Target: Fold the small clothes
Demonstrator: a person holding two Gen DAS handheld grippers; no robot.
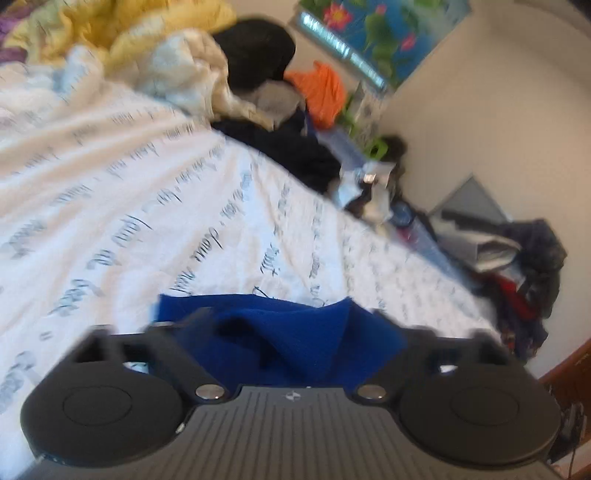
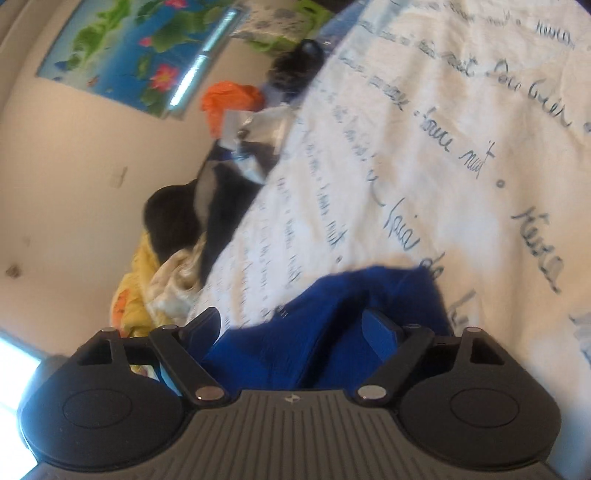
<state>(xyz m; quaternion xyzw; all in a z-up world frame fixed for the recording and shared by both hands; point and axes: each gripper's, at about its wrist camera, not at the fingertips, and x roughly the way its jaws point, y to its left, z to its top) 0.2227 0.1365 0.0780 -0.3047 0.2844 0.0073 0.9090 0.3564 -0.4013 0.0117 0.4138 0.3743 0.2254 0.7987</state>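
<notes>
A small royal-blue garment (image 1: 295, 332) is bunched up right at my left gripper (image 1: 291, 328), above a white bed sheet (image 1: 184, 206) printed with handwriting. The cloth covers the fingers, so I cannot tell how the jaws stand. The view is blurred by motion. In the right wrist view the same blue garment (image 2: 332, 325) fills the space in front of my right gripper (image 2: 295, 332). It drapes over both fingers (image 2: 380, 332). Whether they pinch it is hidden.
A pile of clothes lies along the far side of the bed: black (image 1: 255, 51), orange (image 1: 325, 92), dark navy (image 1: 291, 147), yellow and white bedding (image 1: 140, 33). More dark clothes (image 1: 517, 266) lie by the wall. A flower picture (image 2: 136, 48) hangs on the wall.
</notes>
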